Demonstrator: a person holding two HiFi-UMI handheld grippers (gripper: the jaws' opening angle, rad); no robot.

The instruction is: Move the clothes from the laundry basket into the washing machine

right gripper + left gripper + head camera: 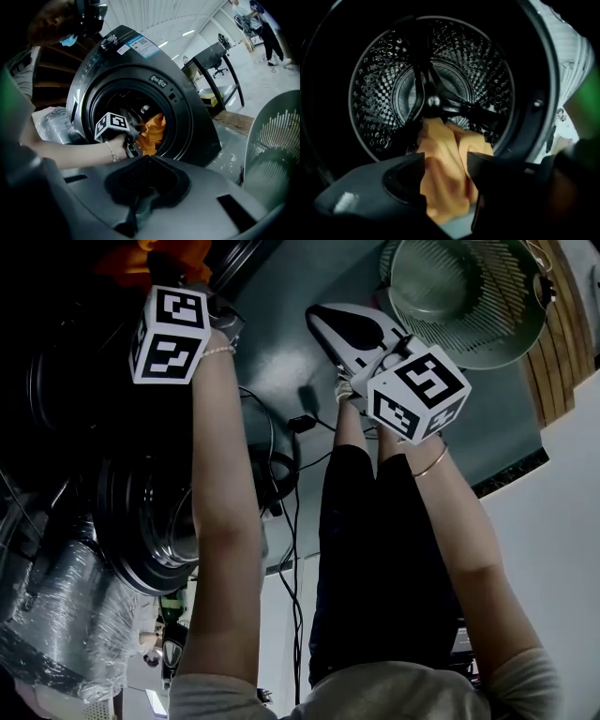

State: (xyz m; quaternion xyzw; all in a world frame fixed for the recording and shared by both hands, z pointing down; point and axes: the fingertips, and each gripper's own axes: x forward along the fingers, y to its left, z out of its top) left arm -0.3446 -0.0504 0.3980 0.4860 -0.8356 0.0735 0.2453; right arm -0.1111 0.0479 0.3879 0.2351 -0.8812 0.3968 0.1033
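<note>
I had the left gripper (pixel 446 160) at the mouth of the washing machine (pixel 187 112), jaws spread and not pressing, with the orange garment (pixel 440 136) slumped between them over the lower front edge of the drum (pixel 379 93). It looked light, limp and likely to slither back out, so I judged a bunched fold near its middle the best place to pinch. The right gripper (pixel 145 178) was pressed shut on nothing.

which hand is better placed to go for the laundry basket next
Probably right. The right claw is shut and empty, beside the laundry basket. The left claw is at the washing machine drum, jaws apart with the orange garment between them.
</note>
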